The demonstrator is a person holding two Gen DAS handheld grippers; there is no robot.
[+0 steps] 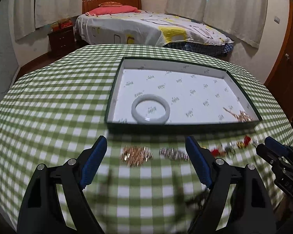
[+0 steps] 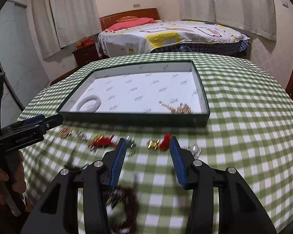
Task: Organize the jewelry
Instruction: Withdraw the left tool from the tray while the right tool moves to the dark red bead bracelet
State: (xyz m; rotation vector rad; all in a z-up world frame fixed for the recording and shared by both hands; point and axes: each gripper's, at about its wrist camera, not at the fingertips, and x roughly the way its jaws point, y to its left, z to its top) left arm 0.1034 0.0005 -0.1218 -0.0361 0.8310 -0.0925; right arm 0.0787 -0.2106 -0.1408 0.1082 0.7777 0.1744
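Covering the table, a green-and-white checked cloth (image 1: 48,101). Resting on it toward the far side, a shallow dark-rimmed box (image 1: 185,125) with a white printed lining. Lying inside near its front-left corner, a pale bangle (image 1: 150,111); heaped in the front-right corner, a gold chain (image 2: 177,109). Hovering above the cloth in front of the box, left gripper (image 1: 146,156) spread wide, nothing between the blue pads — below it, a gold bracelet (image 1: 136,155) and just beside that a silver bracelet (image 1: 172,154), both blurred. Poised further right, right gripper (image 2: 147,152) parted, gripping nothing, with a red-and-gold ornament (image 2: 160,144) on the cloth beyond the fingertips and a second red ornament (image 2: 102,142) to its left. Sitting under the right tool, nearest the camera, a dark beaded bracelet (image 2: 125,208) — too smeared for detail.
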